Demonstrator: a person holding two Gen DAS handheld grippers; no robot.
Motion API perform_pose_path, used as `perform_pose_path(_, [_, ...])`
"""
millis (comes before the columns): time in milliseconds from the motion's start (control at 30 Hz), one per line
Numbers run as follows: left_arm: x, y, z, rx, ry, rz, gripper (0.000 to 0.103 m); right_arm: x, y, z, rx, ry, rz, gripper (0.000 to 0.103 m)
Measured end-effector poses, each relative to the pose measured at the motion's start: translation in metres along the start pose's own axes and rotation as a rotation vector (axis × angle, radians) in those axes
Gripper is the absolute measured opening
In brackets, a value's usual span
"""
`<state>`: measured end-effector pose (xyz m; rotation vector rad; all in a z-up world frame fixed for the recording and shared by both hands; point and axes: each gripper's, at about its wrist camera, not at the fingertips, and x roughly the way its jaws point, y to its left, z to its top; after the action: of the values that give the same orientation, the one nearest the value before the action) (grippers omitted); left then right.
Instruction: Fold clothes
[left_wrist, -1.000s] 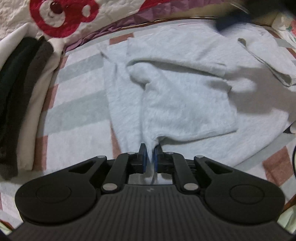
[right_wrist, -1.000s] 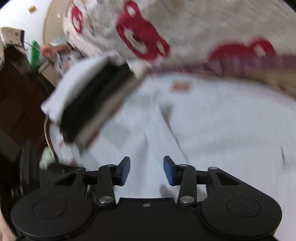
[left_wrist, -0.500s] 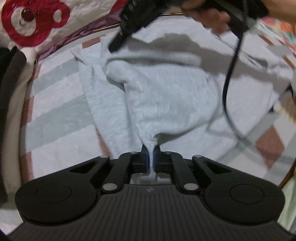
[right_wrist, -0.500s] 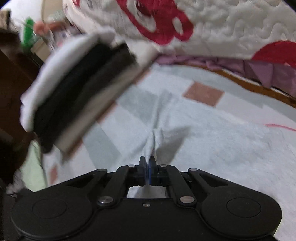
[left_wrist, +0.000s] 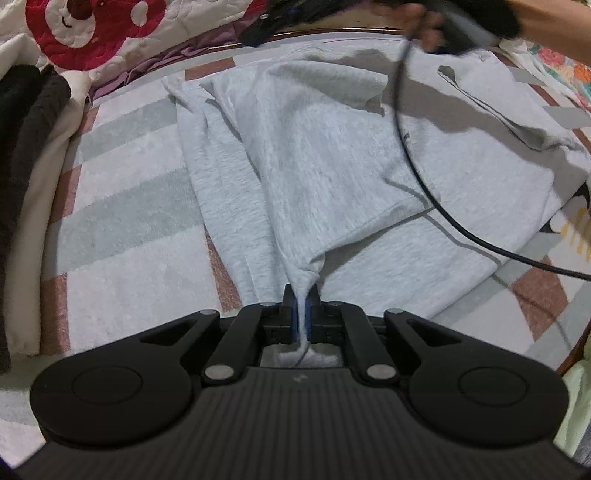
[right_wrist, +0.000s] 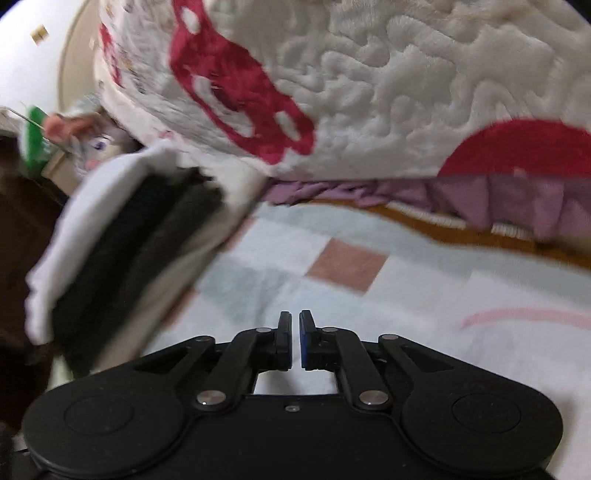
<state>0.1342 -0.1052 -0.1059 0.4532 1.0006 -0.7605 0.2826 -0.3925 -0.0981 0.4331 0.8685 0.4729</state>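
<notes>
Left gripper (left_wrist: 303, 300) fingers clamped on a bunched corner of the grey sweatshirt (left_wrist: 332, 155), which lies spread on the checked rug (left_wrist: 122, 206). Right gripper (right_wrist: 295, 332) fingers nearly together, holding nothing, over the rug beside a folded clothes stack (right_wrist: 122, 251).

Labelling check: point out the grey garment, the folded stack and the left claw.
grey garment (left_wrist: 317, 155): left wrist view, middle of lifted fabric panel.
folded stack (right_wrist: 122, 251): right wrist view, dark middle layer.
left claw (left_wrist: 303, 314): left wrist view, between fingertips, pinching fabric.
</notes>
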Motion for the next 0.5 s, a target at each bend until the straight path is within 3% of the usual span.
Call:
perform_pose_path(33, [0.0, 0.0, 0.001, 0.004, 0.003, 0.009, 0.008, -0.009, 0.002, -0.009, 0.0, -0.003, 0.007, 0.038])
perform_pose_path(67, [0.0, 0.0, 0.002, 0.008, 0.006, 0.019, 0.008, -0.02, 0.004, -0.021, -0.017, -0.012, -0.007, 0.047])
perform_pose_path(200, [-0.012, 0.001, 0.003, -0.003, 0.001, 0.09, 0.013, -0.059, 0.009, -0.071, -0.13, -0.035, -0.098, 0.047])
perform_pose_path(333, [-0.038, -0.015, 0.011, -0.057, -0.084, 0.164, 0.03, -0.085, 0.011, -0.113, -0.284, -0.016, -0.18, 0.047])
perform_pose_path(433, [-0.055, -0.029, 0.018, -0.095, -0.145, 0.207, 0.041, -0.084, 0.005, -0.126, -0.321, -0.007, -0.195, 0.046])
perform_pose_path(500, [-0.058, -0.044, 0.025, -0.099, -0.179, 0.2, 0.042, -0.081, -0.001, -0.127, -0.304, -0.017, -0.194, 0.046])
